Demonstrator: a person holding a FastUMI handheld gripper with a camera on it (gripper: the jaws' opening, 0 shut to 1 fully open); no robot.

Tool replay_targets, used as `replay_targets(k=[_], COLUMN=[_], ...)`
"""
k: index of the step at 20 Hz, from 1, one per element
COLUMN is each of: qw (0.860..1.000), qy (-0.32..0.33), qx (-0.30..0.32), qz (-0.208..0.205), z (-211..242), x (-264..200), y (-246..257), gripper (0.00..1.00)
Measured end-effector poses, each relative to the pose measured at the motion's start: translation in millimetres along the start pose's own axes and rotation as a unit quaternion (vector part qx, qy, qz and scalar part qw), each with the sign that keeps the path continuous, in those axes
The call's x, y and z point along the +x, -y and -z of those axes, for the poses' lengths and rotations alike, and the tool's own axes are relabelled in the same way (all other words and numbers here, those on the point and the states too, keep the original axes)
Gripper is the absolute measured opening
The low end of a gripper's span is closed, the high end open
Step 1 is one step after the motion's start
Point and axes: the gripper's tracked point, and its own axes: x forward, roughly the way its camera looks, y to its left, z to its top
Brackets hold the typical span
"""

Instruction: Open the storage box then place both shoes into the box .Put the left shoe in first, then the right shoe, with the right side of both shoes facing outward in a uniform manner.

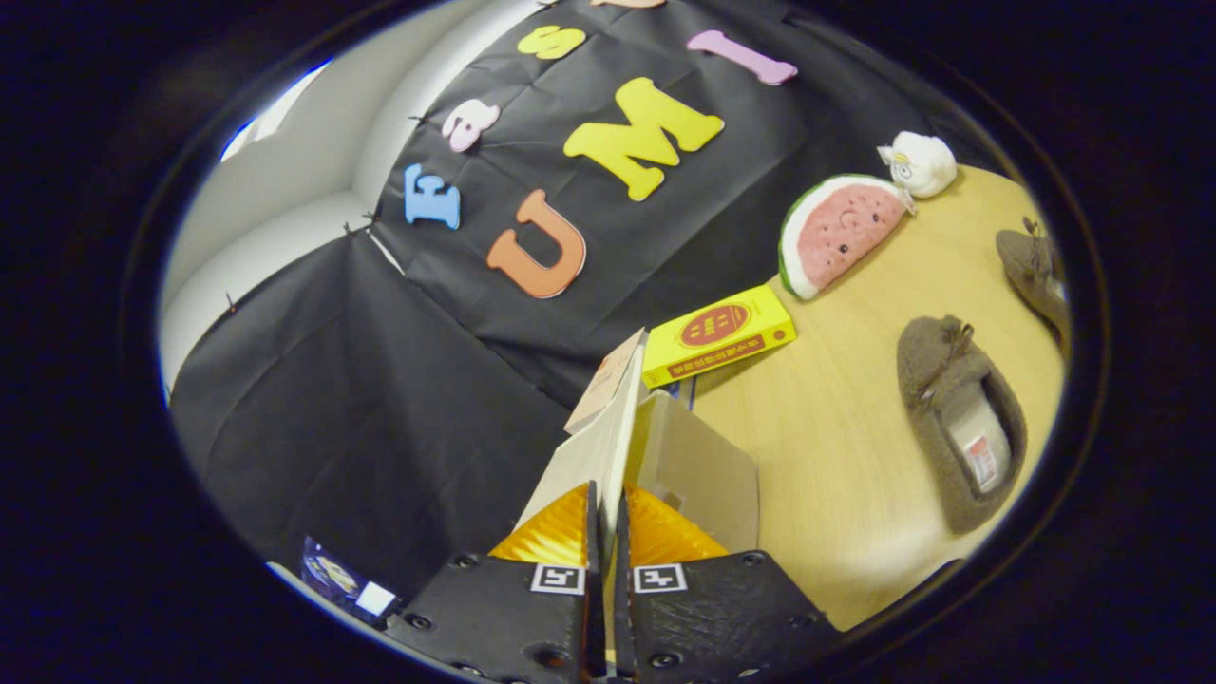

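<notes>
Gripper (605, 518) tilted sideways — pinching the storage box lid (598, 427) edge; two shoes (959, 418) on table (836, 427).

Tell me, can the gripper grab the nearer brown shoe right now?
Probably not yet. The gripper is shut on the box lid, so its fingers are busy. The nearer shoe lies off to the side on bare table, with nothing blocking it.
</notes>
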Motion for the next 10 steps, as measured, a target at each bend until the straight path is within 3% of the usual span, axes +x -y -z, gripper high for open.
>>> replay_targets(k=[1,10], qw=[1.0,0.994], qy=[0.004,-0.003], qx=[-0.011,-0.109], qz=[-0.002,-0.013], z=[-5,-35], x=[-2,4], y=[-12,-128], gripper=[0.0,0.0])
